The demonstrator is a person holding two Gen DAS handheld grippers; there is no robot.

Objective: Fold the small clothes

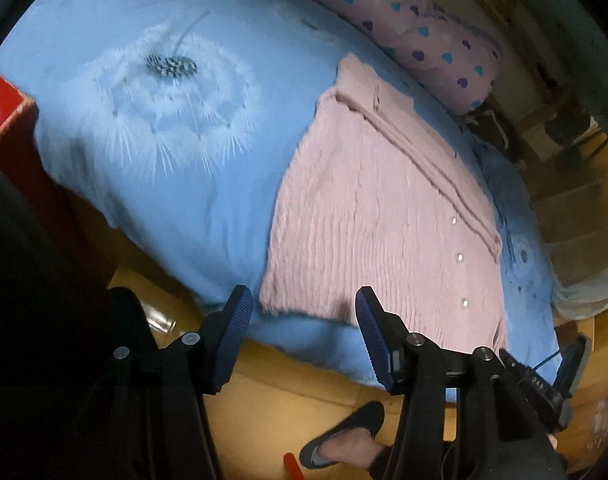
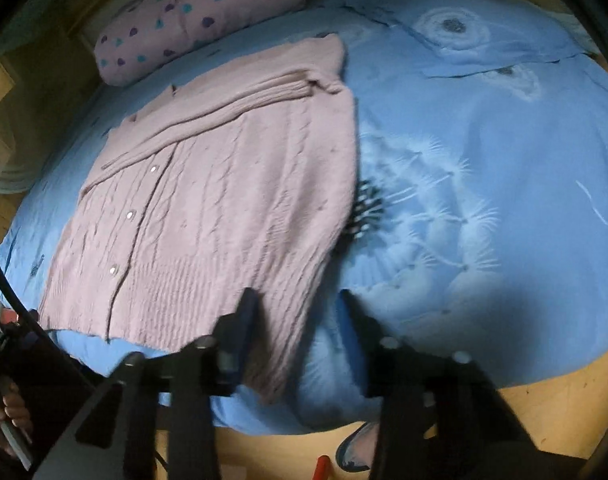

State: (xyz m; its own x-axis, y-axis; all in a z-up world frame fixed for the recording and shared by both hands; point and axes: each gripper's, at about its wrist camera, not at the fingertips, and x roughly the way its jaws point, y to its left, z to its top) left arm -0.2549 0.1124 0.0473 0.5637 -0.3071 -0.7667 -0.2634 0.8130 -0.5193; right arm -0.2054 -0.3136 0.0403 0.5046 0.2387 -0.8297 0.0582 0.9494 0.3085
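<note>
Cardigan [image 1: 368,216], pink cable-knit, lies flat on the blue quilt [image 1: 175,200] at centre frame; likely soft, floppy and stretchy. Both the left gripper [image 1: 304,312] and right gripper [image 2: 299,312] hover wide apart, empty, at its lower hem corners, the sensible places to pinch.

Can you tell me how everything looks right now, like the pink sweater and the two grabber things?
Pink knitted cardigan: lying flat on the bed, buttoned, one sleeve folded across its top.
Left gripper: open, holding nothing, at the cardigan's hem.
Right gripper: open, holding nothing, over the hem corner.
Blue dandelion-print duvet: spread out under the cardigan.
Pink heart-print pillow: lying behind the cardigan.
</note>
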